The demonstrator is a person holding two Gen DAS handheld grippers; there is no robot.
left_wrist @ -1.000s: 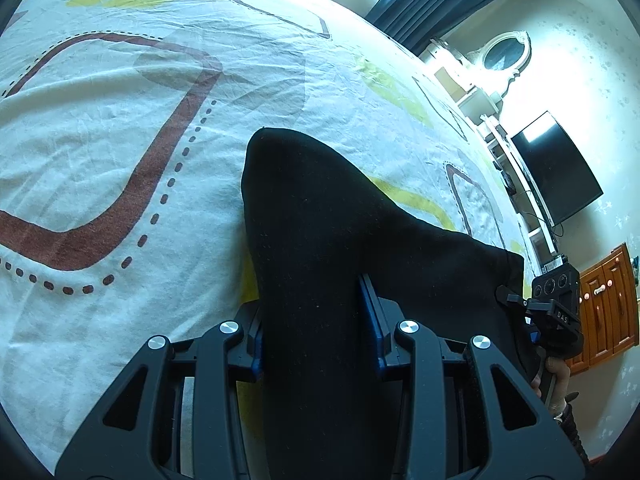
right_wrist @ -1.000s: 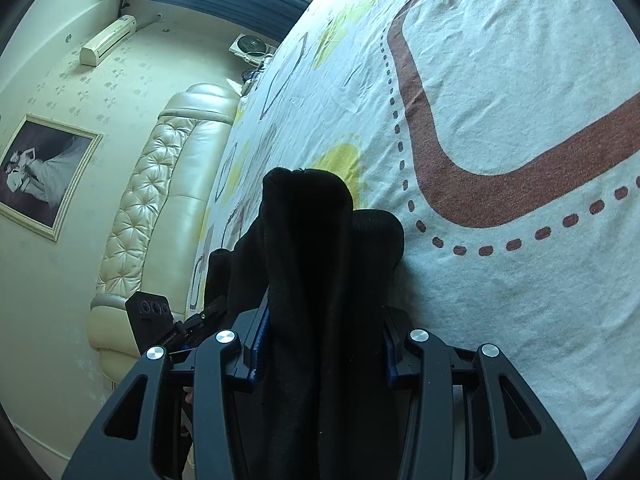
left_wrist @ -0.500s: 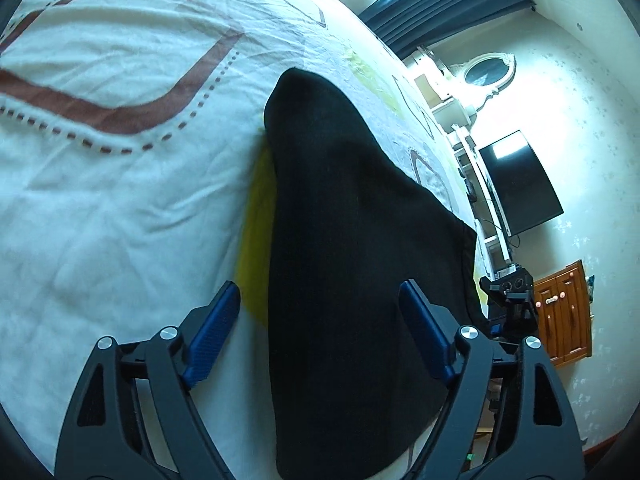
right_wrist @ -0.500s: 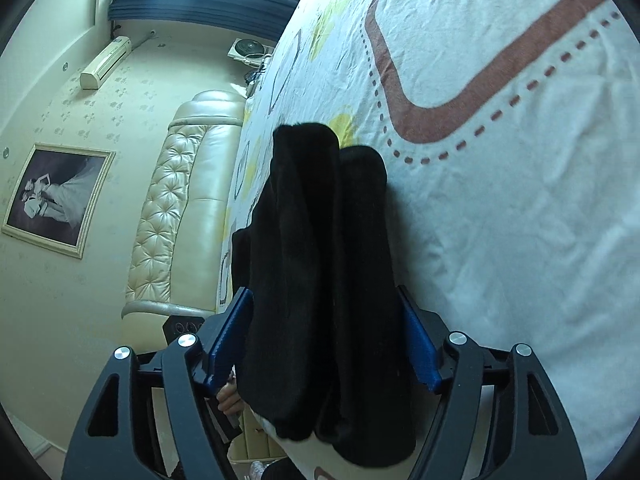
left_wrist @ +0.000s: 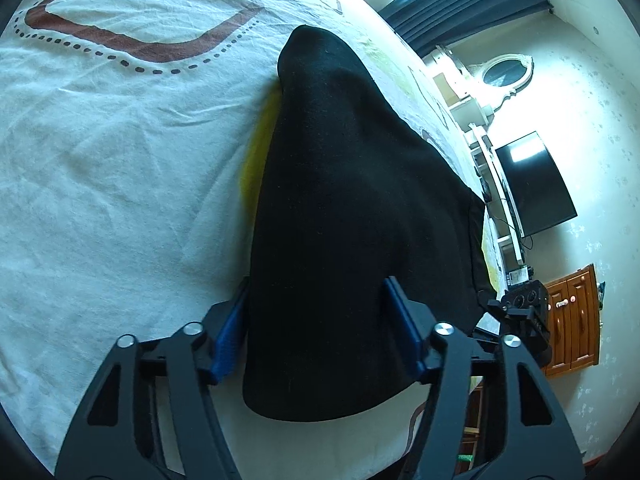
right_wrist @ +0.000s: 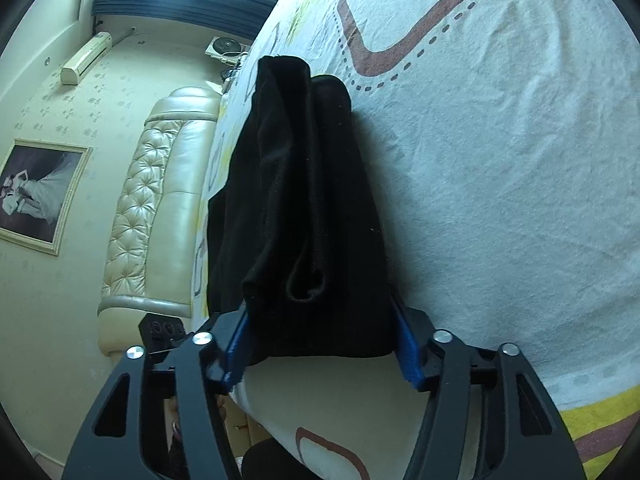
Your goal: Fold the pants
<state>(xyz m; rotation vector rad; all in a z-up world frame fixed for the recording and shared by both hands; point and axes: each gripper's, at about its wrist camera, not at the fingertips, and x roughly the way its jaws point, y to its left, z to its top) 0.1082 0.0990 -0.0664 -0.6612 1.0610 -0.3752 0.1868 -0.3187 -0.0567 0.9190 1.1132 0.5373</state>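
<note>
lying folded on the bed (left_wrist: pixel 100 160), black pants (left_wrist: pixel 340 208) between both grippers' spread fingers (left_wrist: pixel 230 328)

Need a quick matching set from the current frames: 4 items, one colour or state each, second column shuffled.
1. pants
2. bed sheet
3. left claw
4. headboard

a. cream, tufted
b. open, fingers either side of the cloth
c. black, folded, lying on the bed
d. white with brown lines and dots

Pairs: 1-c, 2-d, 3-b, 4-a

Black pants (left_wrist: pixel 352 208) lie on a white bedsheet (left_wrist: pixel 104 184) patterned with brown bands, dotted lines and yellow patches.
</note>
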